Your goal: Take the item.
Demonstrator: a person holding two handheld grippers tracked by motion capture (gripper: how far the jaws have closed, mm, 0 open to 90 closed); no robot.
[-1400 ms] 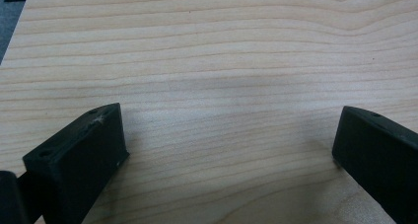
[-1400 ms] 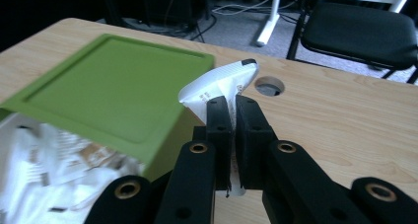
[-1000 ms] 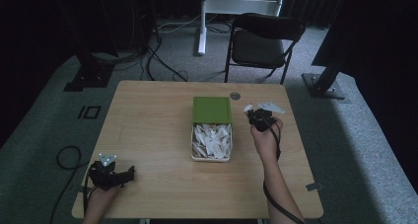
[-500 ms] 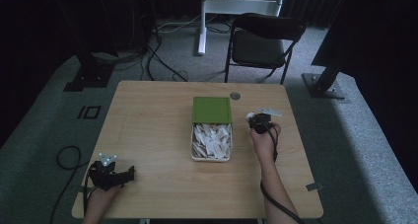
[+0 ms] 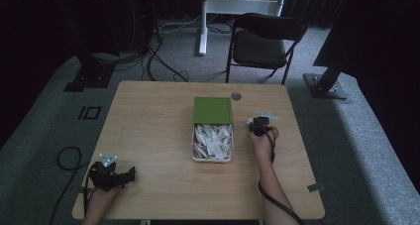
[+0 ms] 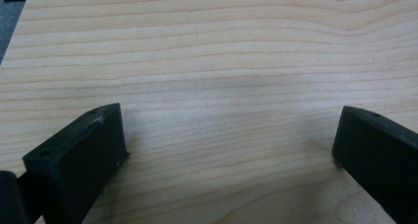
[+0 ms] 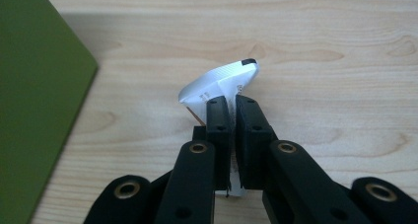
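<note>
1. Right gripper (image 7: pixel 231 103) clamped on a small white paper packet (image 7: pixel 219 83), jaws pressed together with the packet's lower edge pinched between them; the packet fans out past the jaw tips toward 12 o'clock in the right gripper view, a black mark at its upper corner.
2. In the high view, right gripper (image 5: pixel 258 127) at about 3 o'clock from the box, just beside its right wall, gripped by the right hand (image 5: pixel 262 138); the white packet (image 5: pixel 266 117) juts from the tips toward 1 o'clock, above the wooden table (image 5: pixel 153 111).
3. Open box (image 5: pixel 212 143) near the table's centre, packed with white packets; green lid (image 5: pixel 213 110) directly at 12 o'clock from it, touching or nearly touching.
4. Green lid (image 7: pixel 34 95) at 9 o'clock in the right gripper view, apart from the held packet.
5. Left gripper (image 5: pixel 111 175) near the table's 7 o'clock corner, resting low over the wood, left hand (image 5: pixel 101 195) behind it.
6. Left gripper (image 6: pixel 229 135) spread wide, bare tabletop (image 6: pixel 222 61) between the jaws, nothing held.
7. Small round dark disc (image 5: pixel 236 96) at 1 o'clock from the lid, near the far edge.
8. Black folding chair (image 5: pixel 262 41) on the grey carpet beyond the table at 12 o'clock.
</note>
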